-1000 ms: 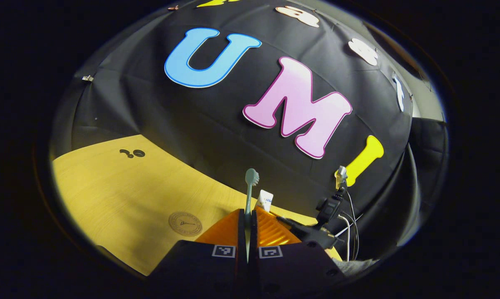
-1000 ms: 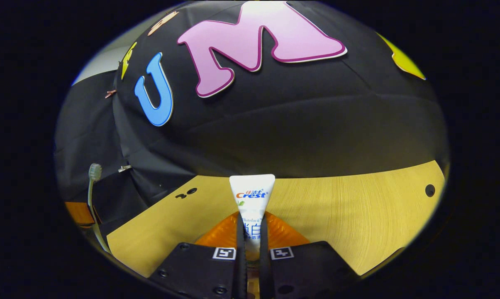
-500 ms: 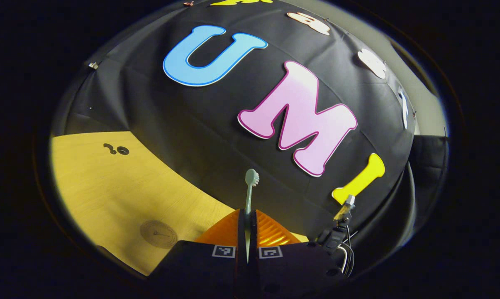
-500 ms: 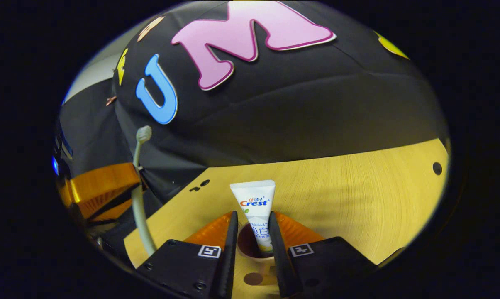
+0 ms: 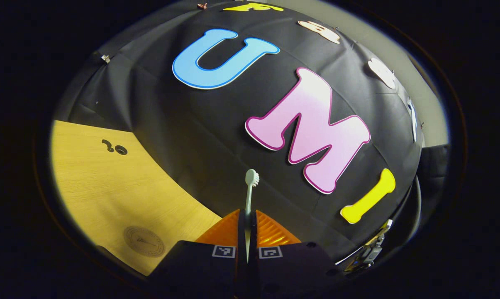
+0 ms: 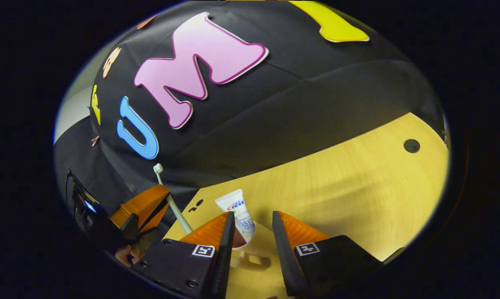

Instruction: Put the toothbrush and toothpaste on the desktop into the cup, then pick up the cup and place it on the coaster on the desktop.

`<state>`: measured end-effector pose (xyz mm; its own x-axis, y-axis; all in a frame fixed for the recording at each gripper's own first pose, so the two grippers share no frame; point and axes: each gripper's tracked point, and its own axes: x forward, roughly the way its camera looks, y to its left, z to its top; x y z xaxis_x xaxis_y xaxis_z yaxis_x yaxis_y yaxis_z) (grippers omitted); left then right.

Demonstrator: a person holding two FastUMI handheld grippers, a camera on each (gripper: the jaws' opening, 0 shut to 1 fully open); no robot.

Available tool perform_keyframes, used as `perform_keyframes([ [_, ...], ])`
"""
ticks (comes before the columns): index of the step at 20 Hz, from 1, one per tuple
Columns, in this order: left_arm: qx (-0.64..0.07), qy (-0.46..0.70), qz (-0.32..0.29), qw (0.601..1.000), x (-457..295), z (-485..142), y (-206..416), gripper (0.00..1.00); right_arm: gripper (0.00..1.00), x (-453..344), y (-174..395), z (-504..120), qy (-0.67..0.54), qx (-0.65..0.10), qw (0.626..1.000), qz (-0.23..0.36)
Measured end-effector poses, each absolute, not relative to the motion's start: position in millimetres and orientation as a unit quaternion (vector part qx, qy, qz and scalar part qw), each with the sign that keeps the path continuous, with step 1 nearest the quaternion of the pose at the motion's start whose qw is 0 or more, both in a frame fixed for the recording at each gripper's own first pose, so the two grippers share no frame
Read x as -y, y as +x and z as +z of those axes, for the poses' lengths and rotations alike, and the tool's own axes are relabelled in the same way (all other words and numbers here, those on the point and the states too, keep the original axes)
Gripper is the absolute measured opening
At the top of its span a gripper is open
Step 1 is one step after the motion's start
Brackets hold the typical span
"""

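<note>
In the left gripper view, a round brown coaster [image 5: 144,241] lies on the yellow wooden desktop [image 5: 108,187]. The left gripper [image 5: 247,232] is squeezed tight on a pale green toothbrush [image 5: 250,191], brush end up. In the right gripper view, the white toothpaste tube [image 6: 238,214] leans in the pinkish cup [image 6: 243,251]. The right gripper [image 6: 252,236] is spread wide, touching nothing.

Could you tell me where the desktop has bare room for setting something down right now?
The widest bare stretch of desktop runs right of the cup out to the round hole. Another lies between the coaster and the cloth wall. It is crowded around the cup: the toothpaste stands in it and the toothbrush hangs beside it.
</note>
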<state>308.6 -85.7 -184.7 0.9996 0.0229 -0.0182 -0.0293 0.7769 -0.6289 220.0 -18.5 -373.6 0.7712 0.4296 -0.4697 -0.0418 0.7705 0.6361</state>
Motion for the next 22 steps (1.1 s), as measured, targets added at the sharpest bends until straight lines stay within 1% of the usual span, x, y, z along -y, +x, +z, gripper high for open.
perform_keyframes([
  [3,-0.004,-0.328,0.026,0.944,88.9,-200.9,320.4,0.06,0.55,27.8,199.4,-381.7,0.313,-0.326,0.883,0.125],
  [6,-0.018,-0.309,0.047,0.950,91.6,-226.1,329.2,0.06,0.55,29.6,181.7,-386.7,0.315,-0.341,0.877,0.127],
  [10,-0.044,-0.281,0.049,0.957,108.8,-252.3,333.2,0.06,0.55,23.6,163.0,-391.7,0.309,-0.360,0.869,0.142],
  [12,-0.056,-0.266,0.045,0.961,117.3,-263.0,331.7,0.06,0.55,23.1,159.4,-392.9,0.300,-0.364,0.870,0.148],
  [17,-0.053,-0.229,0.052,0.971,121.6,-274.2,325.6,0.06,0.55,21.4,158.0,-397.2,0.300,-0.373,0.865,0.150],
  [22,-0.056,-0.215,0.050,0.974,121.6,-284.8,316.4,0.14,0.55,17.2,152.1,-400.7,0.285,-0.383,0.865,0.156],
])
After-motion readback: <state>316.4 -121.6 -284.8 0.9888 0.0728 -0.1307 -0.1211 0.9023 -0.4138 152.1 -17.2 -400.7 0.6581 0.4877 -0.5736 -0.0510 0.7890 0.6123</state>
